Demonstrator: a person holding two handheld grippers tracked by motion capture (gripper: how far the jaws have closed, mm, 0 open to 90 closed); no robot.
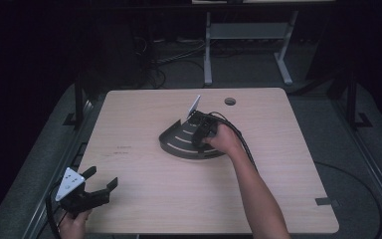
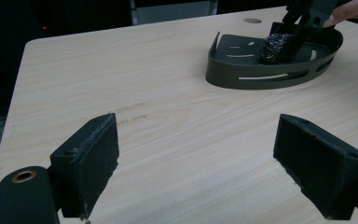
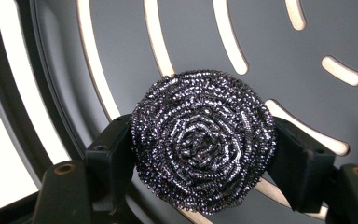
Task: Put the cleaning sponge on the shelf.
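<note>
Steel scouring pad (image 3: 204,142), a coiled metal ball, sitting squeezed between the jaws of the right gripper (image 3: 204,154), pinched from both sides. Hanging over the slotted floor of the dark curved tray (image 3: 307,56), inside its rim; touching the floor or just above it, hard to tell. Seen from the left gripper view, pad (image 2: 275,46) sitting low within the tray wall (image 2: 256,77), right gripper (image 2: 298,28) angled down onto it. Tray resting near the middle of the table (image 1: 154,199), a white card (image 1: 194,106) standing at its far edge. Left gripper (image 1: 87,191) waiting well apart at the near left corner, jaws spread wide, holding nothing. Probably either setting the pad down or lifting it out. Next calling for a steady hand: keeping the rim clear and the springy pad from slipping.
</note>
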